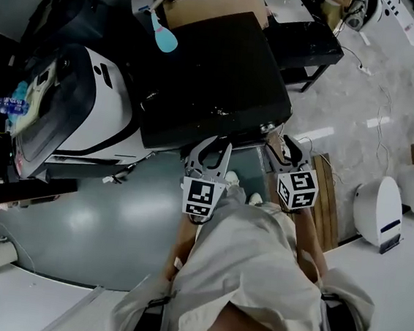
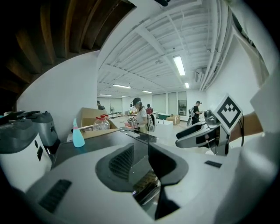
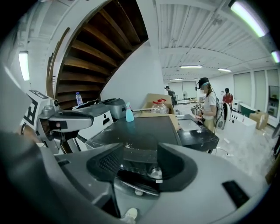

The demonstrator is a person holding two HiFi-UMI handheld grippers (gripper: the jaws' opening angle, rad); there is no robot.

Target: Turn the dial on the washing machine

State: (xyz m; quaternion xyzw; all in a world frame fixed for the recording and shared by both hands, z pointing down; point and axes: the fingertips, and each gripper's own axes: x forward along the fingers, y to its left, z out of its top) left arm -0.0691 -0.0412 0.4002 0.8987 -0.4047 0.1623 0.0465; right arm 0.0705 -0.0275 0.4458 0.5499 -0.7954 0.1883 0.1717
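Note:
The washing machine (image 1: 209, 73) is a black box with a flat lid in the middle of the head view. A small silver dial (image 3: 154, 173) sits on its front control strip, also seen as a glint at the lid's front right corner (image 1: 269, 128). My right gripper (image 1: 285, 152) hovers just in front of that corner; its jaws stand apart around open air, with the dial showing low between them (image 3: 140, 159). My left gripper (image 1: 211, 156) is beside it at the front edge, with a narrow gap between its pads (image 2: 141, 157) and nothing in it.
A white appliance (image 1: 88, 104) with a dark lid stands left of the machine. A blue spray bottle (image 1: 164, 37) and a cardboard box (image 1: 209, 7) are behind it, a low black table (image 1: 308, 43) to the right. A wooden board (image 1: 326, 203) lies on the floor by my feet. People stand far off.

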